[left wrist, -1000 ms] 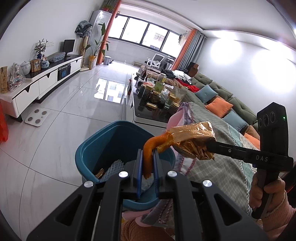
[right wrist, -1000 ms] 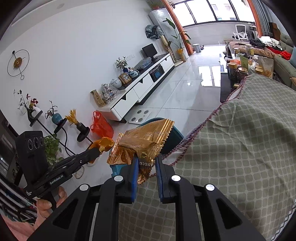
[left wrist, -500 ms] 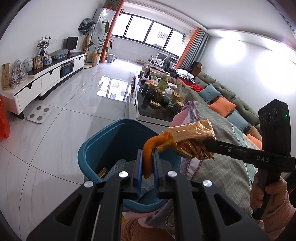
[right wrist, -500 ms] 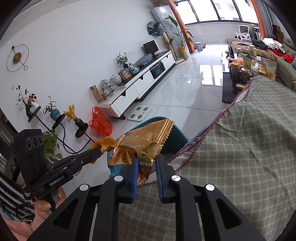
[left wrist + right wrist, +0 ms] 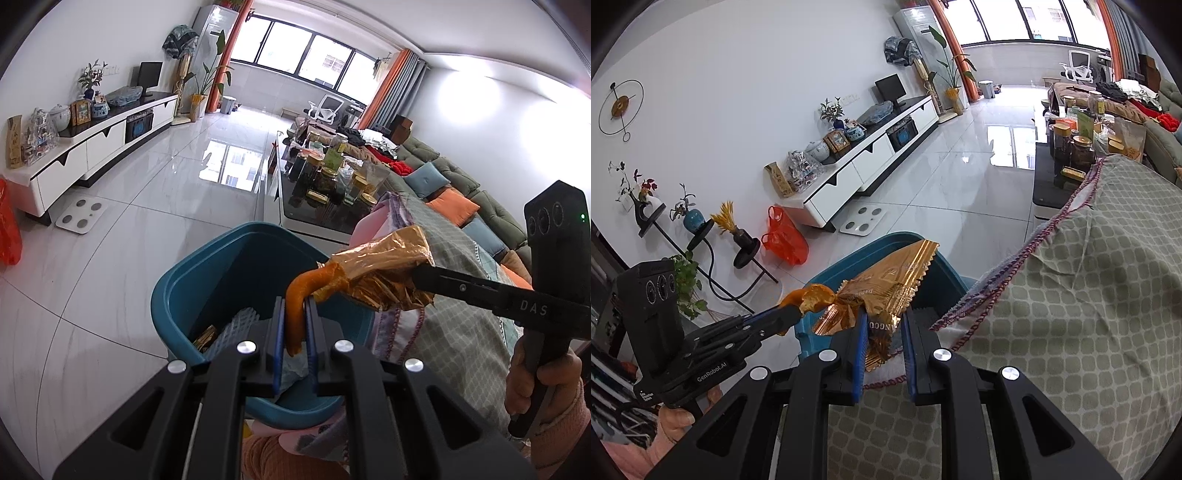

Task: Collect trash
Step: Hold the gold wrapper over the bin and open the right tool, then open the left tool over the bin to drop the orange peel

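My left gripper [image 5: 293,323] is shut on a curled strip of orange peel [image 5: 297,295], which sticks up from between its blue pads. My right gripper [image 5: 884,332] is shut on a crumpled gold foil wrapper [image 5: 892,280]. Peel and wrapper meet above the open blue bin [image 5: 192,280], which stands on the floor just below both grippers. In the left wrist view the right gripper [image 5: 419,275] reaches in from the right with the wrapper [image 5: 380,266]. The right wrist view shows the left gripper [image 5: 792,314] coming from the left with the peel [image 5: 812,297] over the bin [image 5: 846,258]. Some trash [image 5: 236,325] lies inside.
A table with a green checked cloth [image 5: 1071,314] touches the bin's right side. Beyond stand a dark coffee table with jars [image 5: 332,184], a sofa [image 5: 461,192], a white TV cabinet [image 5: 92,147], a floor scale [image 5: 81,216] and a red bag [image 5: 785,240].
The right gripper has drifted a little toward the bin with the wrapper, so more of the bin shows below it. Both grips are unchanged.
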Available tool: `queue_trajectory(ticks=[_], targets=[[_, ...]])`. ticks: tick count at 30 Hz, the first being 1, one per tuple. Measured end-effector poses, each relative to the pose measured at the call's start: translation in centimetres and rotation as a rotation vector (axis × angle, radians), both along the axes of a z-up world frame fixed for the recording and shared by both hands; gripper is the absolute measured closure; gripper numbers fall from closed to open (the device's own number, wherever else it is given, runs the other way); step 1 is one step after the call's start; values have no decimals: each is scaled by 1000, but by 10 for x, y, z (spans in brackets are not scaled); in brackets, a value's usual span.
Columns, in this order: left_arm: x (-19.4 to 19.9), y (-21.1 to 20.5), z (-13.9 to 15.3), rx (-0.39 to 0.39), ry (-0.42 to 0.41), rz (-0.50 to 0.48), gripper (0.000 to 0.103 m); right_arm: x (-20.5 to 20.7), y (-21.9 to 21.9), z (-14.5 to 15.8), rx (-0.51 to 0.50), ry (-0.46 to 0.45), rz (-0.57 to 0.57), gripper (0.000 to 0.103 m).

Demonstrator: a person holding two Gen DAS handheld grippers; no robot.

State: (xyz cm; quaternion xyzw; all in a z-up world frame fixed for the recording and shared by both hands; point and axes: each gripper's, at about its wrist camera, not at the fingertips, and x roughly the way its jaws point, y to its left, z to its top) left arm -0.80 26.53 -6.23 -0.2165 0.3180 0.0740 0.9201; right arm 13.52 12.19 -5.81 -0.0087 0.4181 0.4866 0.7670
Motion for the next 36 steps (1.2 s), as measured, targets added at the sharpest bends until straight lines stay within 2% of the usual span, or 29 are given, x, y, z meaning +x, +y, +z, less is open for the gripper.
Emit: queue_trajectory(ticks=[9, 10, 13, 26, 28, 32, 36], targets=[[6, 6, -9, -9, 20, 16, 91, 4, 11, -4, -22, 1, 10, 85], [7, 7, -10, -12, 23, 17, 91, 4, 13, -5, -24, 4, 14, 91], [9, 6, -13, -14, 33, 21, 91, 4, 19, -7, -35, 6, 23, 93], [22, 6, -26, -26, 66, 32, 89, 4, 35, -14, -53, 13, 54, 94], [25, 5, -28, -26, 70, 25, 82, 4, 35, -14, -52, 17, 55, 94], [29, 4, -29, -16, 73, 28, 61, 5, 31, -16, -51, 24, 49, 92], [30, 3, -28, -9, 69, 29, 52, 5, 25, -16, -42, 25, 41, 91]])
